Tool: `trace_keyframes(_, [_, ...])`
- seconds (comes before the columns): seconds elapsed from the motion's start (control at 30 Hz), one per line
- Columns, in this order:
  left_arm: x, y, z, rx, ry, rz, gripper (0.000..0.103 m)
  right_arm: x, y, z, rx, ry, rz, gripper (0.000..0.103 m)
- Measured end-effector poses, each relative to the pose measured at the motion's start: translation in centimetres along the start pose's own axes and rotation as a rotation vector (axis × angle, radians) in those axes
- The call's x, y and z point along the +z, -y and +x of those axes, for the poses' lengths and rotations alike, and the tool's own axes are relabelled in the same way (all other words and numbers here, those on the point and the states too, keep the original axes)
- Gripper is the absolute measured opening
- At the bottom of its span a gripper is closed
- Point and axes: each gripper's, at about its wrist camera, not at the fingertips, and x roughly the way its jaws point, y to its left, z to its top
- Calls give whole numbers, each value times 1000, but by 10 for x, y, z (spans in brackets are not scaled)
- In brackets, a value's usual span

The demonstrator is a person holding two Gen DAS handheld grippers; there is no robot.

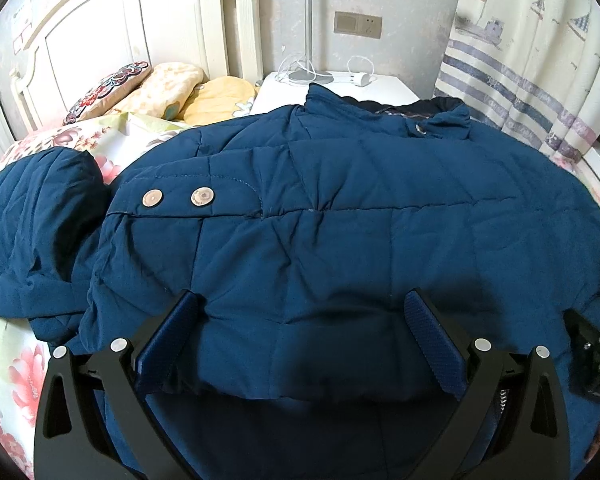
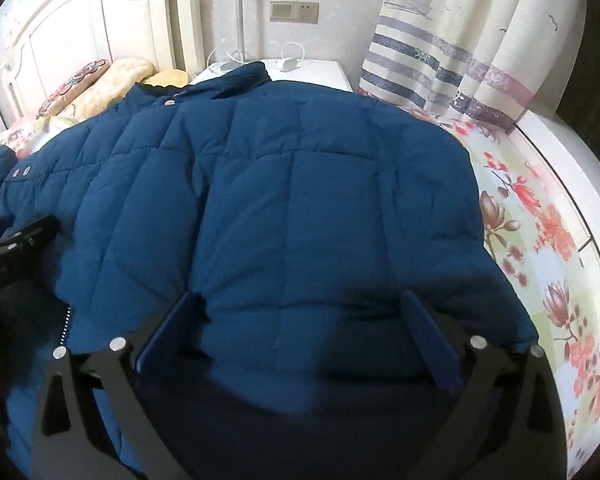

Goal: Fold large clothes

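A dark blue quilted jacket [image 1: 340, 208] lies spread on the bed, its collar [image 1: 420, 114] at the far end. One sleeve [image 1: 40, 220] is bunched at the left, beside a flap with two metal snaps [image 1: 176, 198]. My left gripper [image 1: 300, 300] stands open over the near part of the jacket, with a folded edge of fabric lying loose between its fingers. My right gripper [image 2: 300, 296] is open wide above the jacket's [image 2: 300, 200] right half, its pads apart from the cloth. The left gripper [image 2: 20, 236] shows at the left edge of the right wrist view.
A floral bedsheet [image 2: 540, 220] covers the bed, whose white edge [image 2: 572, 168] curves along the right. Pillows [image 1: 160, 88] lean on the white headboard [image 1: 100, 32]. A white nightstand [image 1: 340, 80] with cables and a lamp pole stands behind the collar. A striped curtain [image 1: 520, 60] hangs at the right.
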Motion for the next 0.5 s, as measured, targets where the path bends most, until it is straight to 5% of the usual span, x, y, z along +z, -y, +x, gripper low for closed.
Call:
trace_keyframes(0.13, [-4, 0, -6, 17, -5, 20, 99, -4, -4, -4, -9, 5, -7, 100])
trace_keyframes(0.33, [-60, -6, -81, 37, 59, 67, 99, -25, -10, -53, 84, 12, -2, 100])
trace_keyframes(0.43, [-94, -18, -79, 59, -26, 84, 99, -46, -30, -50, 82, -80, -93, 100])
trace_keyframes(0.5, [-103, -33, -76, -18, -49, 24, 99, -59, -38, -51, 51, -64, -141, 101])
